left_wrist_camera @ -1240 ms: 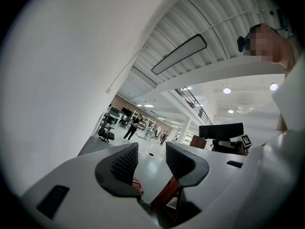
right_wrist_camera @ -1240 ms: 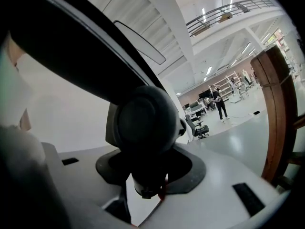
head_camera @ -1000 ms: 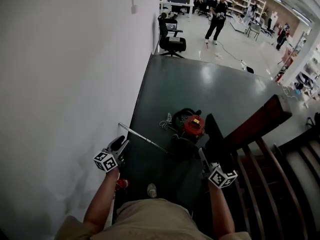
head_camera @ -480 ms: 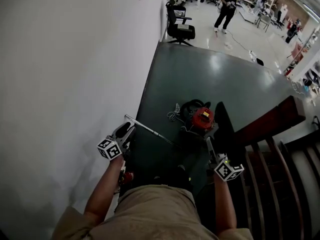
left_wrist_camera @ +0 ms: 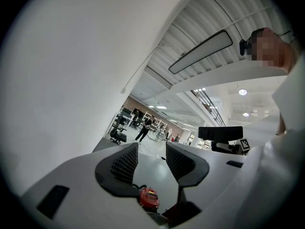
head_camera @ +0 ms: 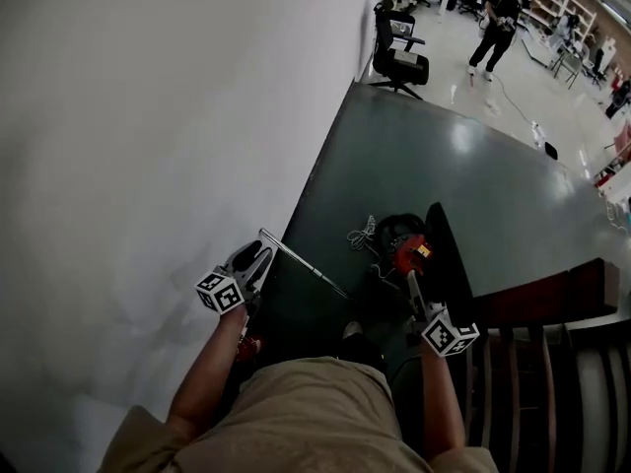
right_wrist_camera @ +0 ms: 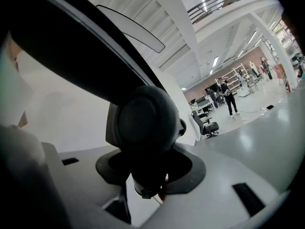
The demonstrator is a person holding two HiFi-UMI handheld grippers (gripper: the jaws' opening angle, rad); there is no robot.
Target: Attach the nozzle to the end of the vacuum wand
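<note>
In the head view my right gripper is shut on a flat black nozzle that sticks out ahead of it, over the red vacuum canister on the dark floor. The right gripper view shows the nozzle's round black neck clamped between the pads of this gripper. A thin metal wand lies slanted on the floor, its far end close to my left gripper. That left gripper is open with nothing between its pads; the canister shows below the gap.
A white wall runs along the left. A coiled cord lies beside the canister. A dark railing and stairs are at the right. Far off stand an office chair and a person.
Both grippers travelled forward along the wall with the person; the wand and canister now sit farther right in the head view. The nozzle stayed in the right gripper, and the left stayed open.
</note>
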